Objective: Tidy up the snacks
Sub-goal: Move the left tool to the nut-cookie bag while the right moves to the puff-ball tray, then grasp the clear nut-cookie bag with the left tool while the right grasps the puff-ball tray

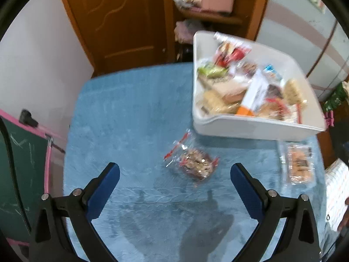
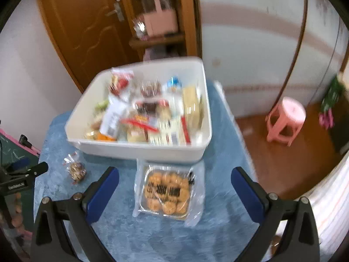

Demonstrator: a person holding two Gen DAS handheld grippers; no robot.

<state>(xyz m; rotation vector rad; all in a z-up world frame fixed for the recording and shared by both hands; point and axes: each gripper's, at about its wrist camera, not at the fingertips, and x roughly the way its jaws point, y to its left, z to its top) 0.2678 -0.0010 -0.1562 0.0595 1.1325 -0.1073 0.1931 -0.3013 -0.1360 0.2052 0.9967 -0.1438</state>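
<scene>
A white bin [image 1: 250, 128] full of wrapped snacks stands on the blue cloth at the far right; it also shows in the right wrist view [image 2: 139, 150]. A small clear bag of brown nutty snack [image 1: 195, 163] lies on the cloth just ahead of my open, empty left gripper [image 1: 174, 174]; it also shows in the right wrist view [image 2: 76, 171]. A clear tray of cookies in a plastic bag [image 2: 166, 193] lies in front of the bin, between the fingers of my open, empty right gripper [image 2: 174, 179]. The cookie tray also shows in the left wrist view [image 1: 298, 163].
The blue cloth [image 1: 130, 113] covers a small table. A wooden door [image 1: 122, 21] and shelf stand behind it. A green chalkboard with pink frame [image 1: 19, 163] is at the left. A pink stool [image 2: 285, 118] stands on the floor at the right. The left gripper's finger [image 2: 32, 170] shows at the left edge.
</scene>
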